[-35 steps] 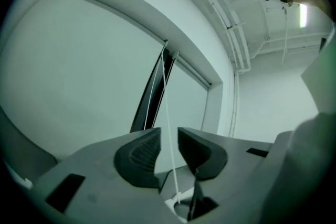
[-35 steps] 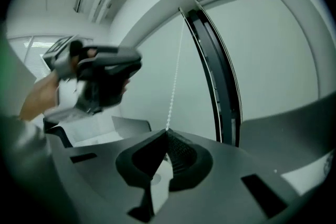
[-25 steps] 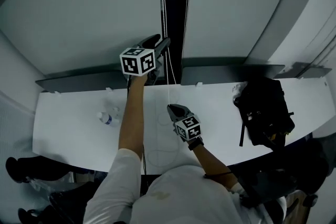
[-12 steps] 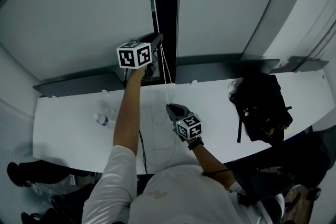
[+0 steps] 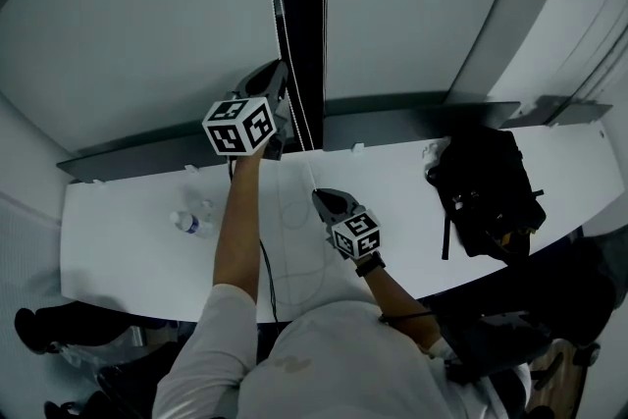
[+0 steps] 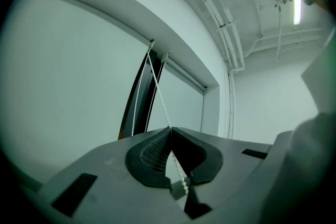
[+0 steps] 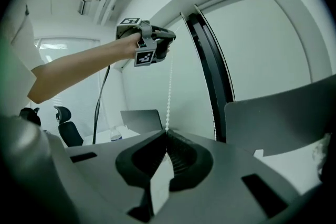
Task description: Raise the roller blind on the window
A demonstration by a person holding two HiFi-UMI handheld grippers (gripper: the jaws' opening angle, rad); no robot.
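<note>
We hold the left gripper (image 5: pixel 279 70) raised in front of the window, over the back edge of the counter (image 5: pixel 128 250). Its jaws have just been closing, and in the left gripper view their tips meet on the bead chain (image 6: pixel 159 96), which runs between the pads and up to the brackets at the top of the frame. The right gripper (image 5: pixel 317 196) sits lower, above the middle of the counter. Its jaws are together too, clamped on the same chain, which hangs straight down from the left gripper into their tips in the right gripper view.

The roller blind (image 5: pixel 147 15) is down over the left pane, and a second blind (image 5: pixel 422 5) covers the right pane. Between them runs a dark upright strip (image 5: pixel 304 15), and the chain hangs just beside it. Dark rails (image 5: pixel 147 152) line the foot of both blinds along the counter's back edge.

On the counter, a water bottle (image 5: pixel 191 223) lies near the left end, well apart from both grippers. A black backpack (image 5: pixel 488 201) stands at the right end, against the back edge and reaching nearly to the front. A thin pale cable (image 5: pixel 294 275) loops across the middle of the counter under our arms, and a dark cable (image 5: pixel 265 275) drops from the left gripper past the front edge. An office chair (image 7: pixel 67 131) shows beyond the left end in the right gripper view.
</note>
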